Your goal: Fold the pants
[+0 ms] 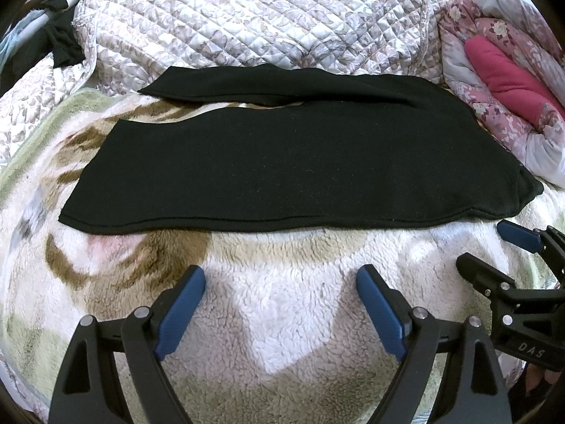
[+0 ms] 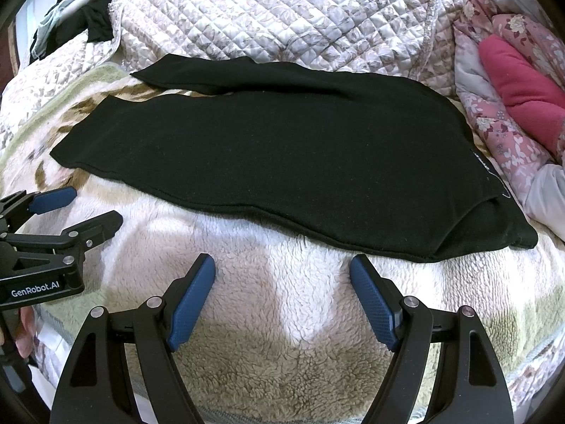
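Fluffy cream-and-brown fleece blanket point(image 1: 282, 318) fills the lower frame; black knit pants point(image 1: 282, 162) lie flat across centre (legs pointing left). Left gripper point(image 1: 280, 277) and right gripper point(image 2: 282, 265) hover spread wide, empty.

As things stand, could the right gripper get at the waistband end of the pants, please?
Probably yes. The right gripper is open and empty above the fleece blanket, and the waistband end of the pants lies flat just ahead to its right. Only bare blanket lies between them; the left gripper is off to the other side.
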